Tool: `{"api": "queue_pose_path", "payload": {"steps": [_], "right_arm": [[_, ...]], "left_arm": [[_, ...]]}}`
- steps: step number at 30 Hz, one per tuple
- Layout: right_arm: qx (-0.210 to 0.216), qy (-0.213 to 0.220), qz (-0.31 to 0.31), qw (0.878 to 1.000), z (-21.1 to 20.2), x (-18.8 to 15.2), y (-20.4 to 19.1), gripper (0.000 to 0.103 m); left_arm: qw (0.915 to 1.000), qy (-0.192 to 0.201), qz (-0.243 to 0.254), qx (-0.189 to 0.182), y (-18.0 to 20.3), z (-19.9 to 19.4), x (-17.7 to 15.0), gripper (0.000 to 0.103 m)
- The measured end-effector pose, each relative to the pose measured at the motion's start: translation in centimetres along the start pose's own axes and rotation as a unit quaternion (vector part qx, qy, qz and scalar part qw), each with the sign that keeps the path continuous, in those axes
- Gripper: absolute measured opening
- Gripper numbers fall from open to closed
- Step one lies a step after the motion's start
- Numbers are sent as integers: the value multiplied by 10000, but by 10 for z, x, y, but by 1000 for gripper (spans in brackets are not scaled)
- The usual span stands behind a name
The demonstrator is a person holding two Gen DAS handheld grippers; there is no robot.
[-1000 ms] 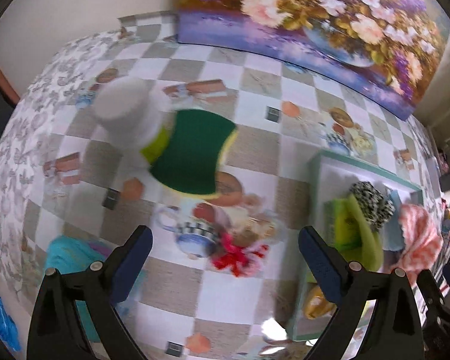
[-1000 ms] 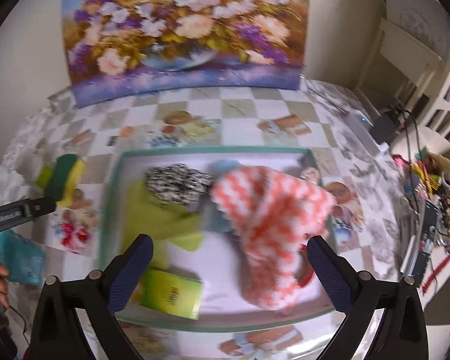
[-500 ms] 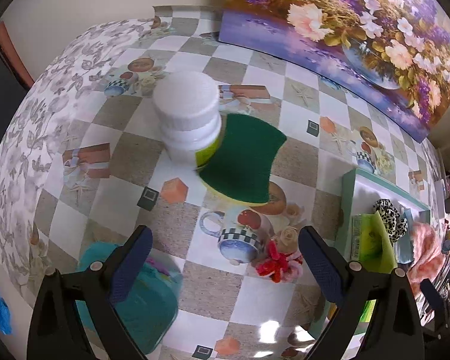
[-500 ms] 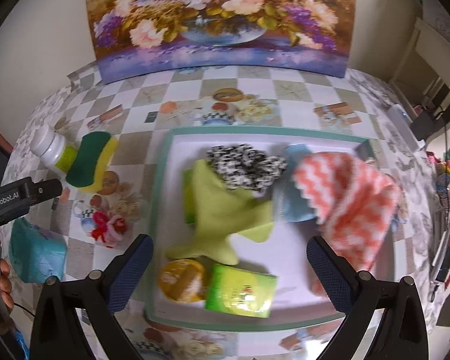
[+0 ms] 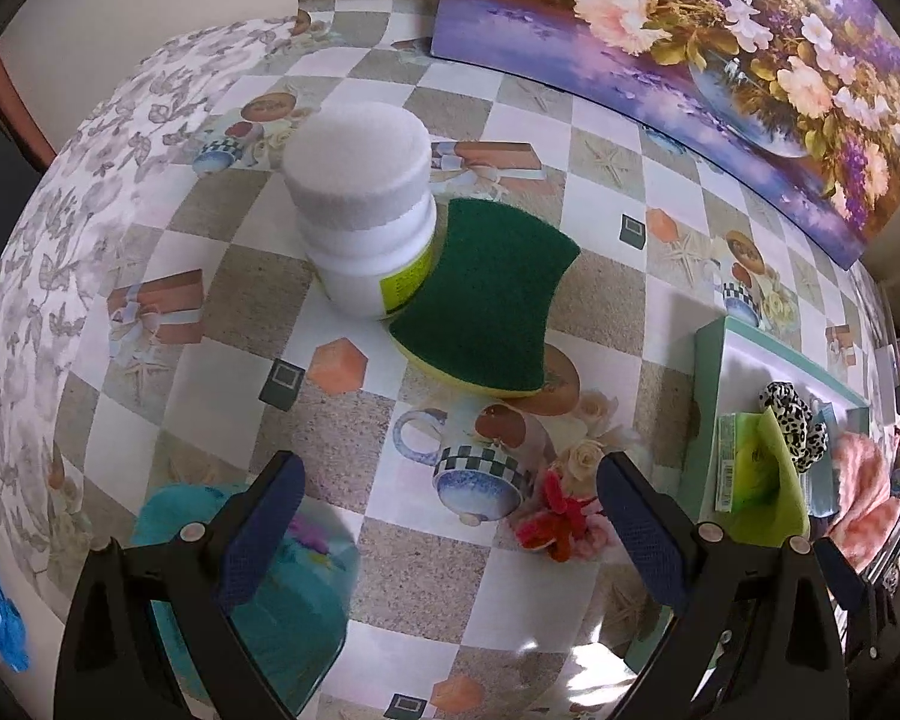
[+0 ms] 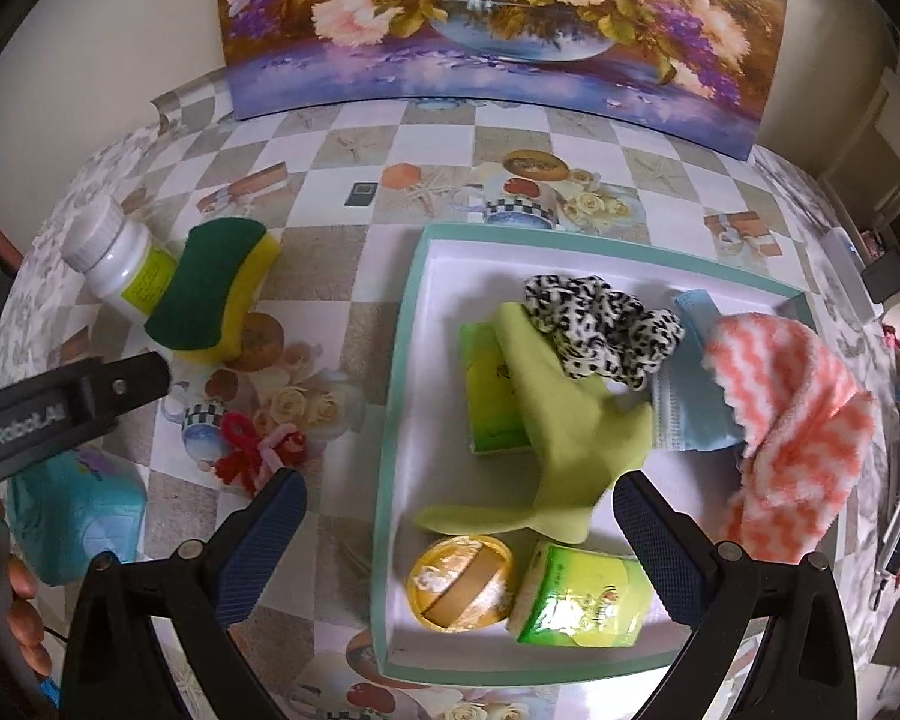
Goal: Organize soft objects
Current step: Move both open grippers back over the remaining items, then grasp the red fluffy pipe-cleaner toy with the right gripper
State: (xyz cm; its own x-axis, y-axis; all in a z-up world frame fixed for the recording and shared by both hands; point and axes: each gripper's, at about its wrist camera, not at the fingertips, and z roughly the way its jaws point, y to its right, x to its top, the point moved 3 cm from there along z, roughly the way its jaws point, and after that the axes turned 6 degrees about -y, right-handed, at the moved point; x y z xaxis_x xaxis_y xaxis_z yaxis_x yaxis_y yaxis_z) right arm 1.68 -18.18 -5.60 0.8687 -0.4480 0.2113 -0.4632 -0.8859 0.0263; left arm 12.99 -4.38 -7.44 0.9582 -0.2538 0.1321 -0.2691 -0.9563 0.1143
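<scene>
We hang the left gripper [image 5: 444, 516] and right gripper [image 6: 459, 531] with jaws apart and empty, eyeing one green-and-yellow scouring sponge [image 5: 486, 306] leaning on one white plastic bottle [image 5: 366, 222] toward the table's far left corner, light and squashy, best pinched across its narrow waist.

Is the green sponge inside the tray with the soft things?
No, the green sponge lies out on the tablecloth, leaning against the white bottle, well apart from the tray.
</scene>
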Motion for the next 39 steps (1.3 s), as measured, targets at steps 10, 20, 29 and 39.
{"api": "queue_pose_path", "payload": {"steps": [10,20,29,39], "right_arm": [[220,-74,-236,9995,12,2,-27,103],[408,66,-646,9971,12,7,-60,103],[436,189,-881,9950,11,10,-77,103],[686,32,-1347,9885,23,5,-101,92]], "left_arm": [[9997,76,-106,209,-17,2,9,98],[9991,-36,-368,193,-42,11,18,98],[9986,-107,-509,17,-53,17,22,98],[9984,-137,-551,8,-61,18,22,98]]}}
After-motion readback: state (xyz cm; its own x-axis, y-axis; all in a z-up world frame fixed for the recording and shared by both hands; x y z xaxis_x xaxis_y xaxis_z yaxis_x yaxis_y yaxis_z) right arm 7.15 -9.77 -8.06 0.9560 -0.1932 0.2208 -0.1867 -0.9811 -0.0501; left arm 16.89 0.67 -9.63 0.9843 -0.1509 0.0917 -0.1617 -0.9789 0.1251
